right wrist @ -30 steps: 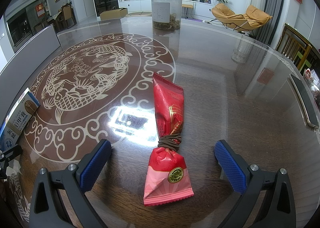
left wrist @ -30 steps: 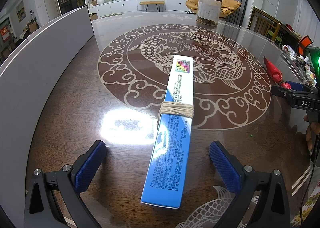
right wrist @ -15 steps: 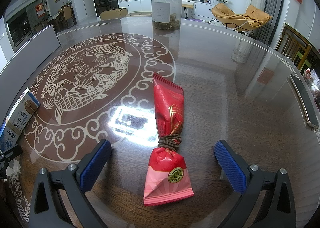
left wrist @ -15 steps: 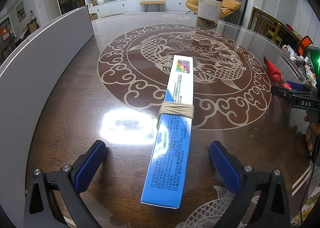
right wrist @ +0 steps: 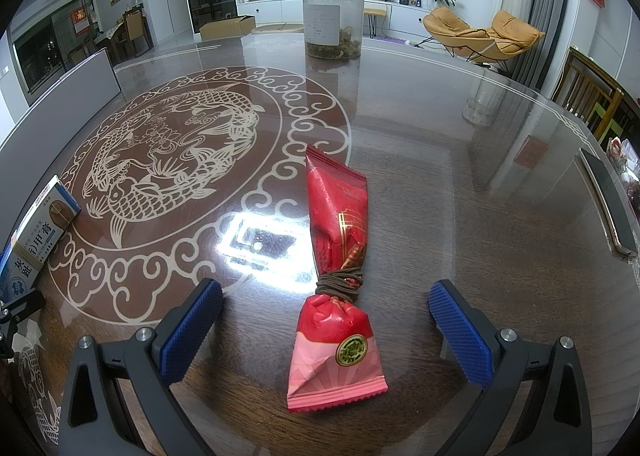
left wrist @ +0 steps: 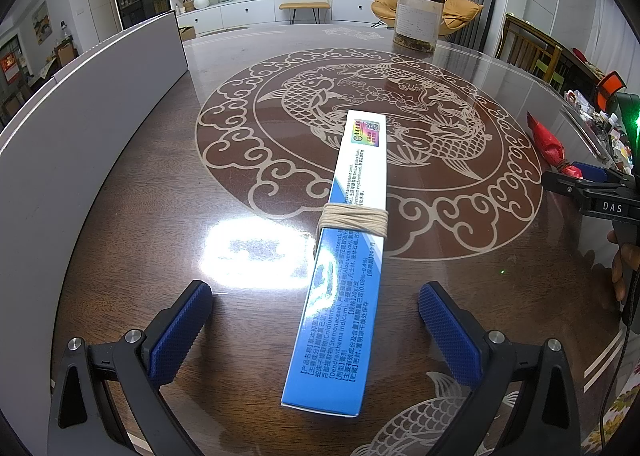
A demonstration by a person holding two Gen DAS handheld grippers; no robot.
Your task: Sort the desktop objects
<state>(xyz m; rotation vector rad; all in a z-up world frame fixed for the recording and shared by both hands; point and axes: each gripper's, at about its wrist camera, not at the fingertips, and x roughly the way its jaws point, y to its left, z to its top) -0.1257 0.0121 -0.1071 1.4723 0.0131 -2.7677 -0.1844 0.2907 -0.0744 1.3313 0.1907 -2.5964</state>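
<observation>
While both pairs of jaws stand wide apart, the left gripper has the long blue-and-white cardboard box, bound round its middle with beige string, lying lengthwise between its blue pads untouched, and the right gripper frames the red-and-pink foil sachet tied with brown cord. Chinese print covers the box, and "DAS" marks the right gripper's body. Both lie on a glossy dark wooden tabletop inlaid with pale koi and clouds, a clear plastic jar at its far side.

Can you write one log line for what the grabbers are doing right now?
left gripper: open, astride blue box | right gripper: open, astride red packet | both items flat on table
</observation>
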